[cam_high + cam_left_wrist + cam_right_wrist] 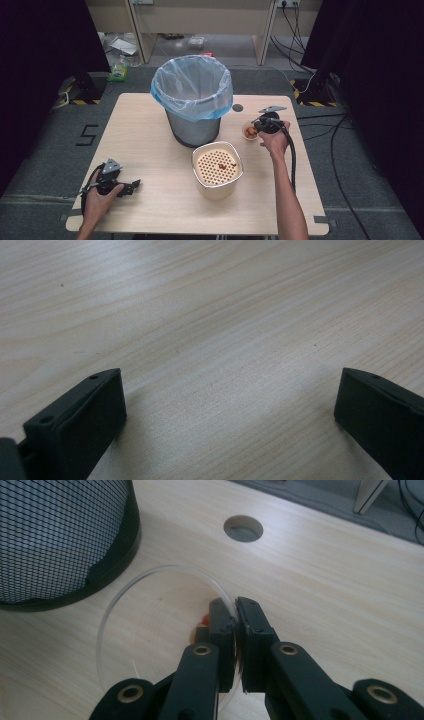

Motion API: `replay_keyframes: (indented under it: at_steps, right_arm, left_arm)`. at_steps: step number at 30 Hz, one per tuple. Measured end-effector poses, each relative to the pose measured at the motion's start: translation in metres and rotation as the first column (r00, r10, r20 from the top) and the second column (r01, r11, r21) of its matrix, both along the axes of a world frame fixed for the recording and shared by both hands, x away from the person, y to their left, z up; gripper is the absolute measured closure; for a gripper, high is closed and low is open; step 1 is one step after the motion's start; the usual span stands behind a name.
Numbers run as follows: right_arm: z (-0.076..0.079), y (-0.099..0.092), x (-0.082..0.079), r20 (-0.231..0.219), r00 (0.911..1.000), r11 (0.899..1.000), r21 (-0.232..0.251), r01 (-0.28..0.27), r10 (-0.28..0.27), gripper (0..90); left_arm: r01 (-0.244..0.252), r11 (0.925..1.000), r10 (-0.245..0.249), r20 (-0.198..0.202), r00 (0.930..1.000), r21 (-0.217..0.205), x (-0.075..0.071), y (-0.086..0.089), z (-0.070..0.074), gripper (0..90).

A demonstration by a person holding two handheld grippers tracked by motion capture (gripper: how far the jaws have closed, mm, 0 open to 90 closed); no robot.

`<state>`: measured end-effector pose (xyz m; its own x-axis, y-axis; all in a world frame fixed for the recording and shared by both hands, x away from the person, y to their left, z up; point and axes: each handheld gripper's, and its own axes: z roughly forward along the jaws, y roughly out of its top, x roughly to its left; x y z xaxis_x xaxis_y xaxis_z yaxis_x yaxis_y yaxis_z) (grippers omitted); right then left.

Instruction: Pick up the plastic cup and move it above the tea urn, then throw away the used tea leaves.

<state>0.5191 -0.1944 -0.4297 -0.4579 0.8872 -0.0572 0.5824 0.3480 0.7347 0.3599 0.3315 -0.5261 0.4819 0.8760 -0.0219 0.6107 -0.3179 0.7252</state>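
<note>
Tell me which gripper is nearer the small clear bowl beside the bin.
Right. The right gripper is shut on the rim of the clear bowl. The left gripper is open over bare table at the near left corner, well away.

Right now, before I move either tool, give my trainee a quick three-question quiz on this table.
1. True or false: the left tool holds something.
2. What is the right tool clamped on?
A. the bin's blue liner
B. the clear bowl's rim
C. the beige strainer
3. What lies right of the mesh bin in the tabletop?

Key:
1. False; its jaws stand wide over bare wood.
2. B, the clear bowl.
3. A round hole.
</note>
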Motion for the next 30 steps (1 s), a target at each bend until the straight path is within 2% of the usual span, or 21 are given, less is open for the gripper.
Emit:
replay_keyframes:
  at_steps: [2, 6, 9, 18, 24, 30]
  right_arm:
    - [0.004, 0.001, -0.003, 0.012, 0.9999, 1.000, 0.012, -0.011, 0.010, 86.3]
    - [0.012, -0.001, -0.006, 0.040, 0.9989, 1.000, -0.009, -0.024, 0.025, 86.3]
    - [0.019, -0.005, -0.010, 0.066, 0.9977, 1.000, 0.002, -0.016, 0.016, 86.3]
    - [0.041, -0.007, -0.030, 0.162, 0.9860, 0.999, 0.007, -0.039, 0.037, 86.3]
    - [0.059, -0.002, -0.053, 0.230, 0.9696, 0.997, -0.006, -0.083, 0.082, 86.3]
    - [0.075, 0.009, -0.079, 0.307, 0.9438, 0.993, -0.030, -0.118, 0.122, 86.3]
  left_arm:
    - [0.000, 1.0000, 0.000, 0.000, 1.0000, 0.000, 0.000, 0.000, 0.000, 0.0]
    - [-0.001, 1.0000, 0.001, 0.000, 1.0000, 0.000, 0.000, 0.000, 0.000, 0.0]
    - [-0.001, 1.0000, 0.001, 0.000, 1.0000, 0.001, 0.000, 0.000, 0.000, 0.0]
    - [-0.001, 1.0000, 0.001, 0.000, 1.0000, 0.001, 0.000, 0.000, 0.000, 0.0]
    - [0.000, 1.0000, 0.000, -0.001, 1.0000, 0.001, 0.000, 0.000, 0.000, 0.0]
    - [-0.004, 1.0000, 0.004, 0.002, 1.0000, 0.007, -0.001, -0.001, 0.000, 0.0]
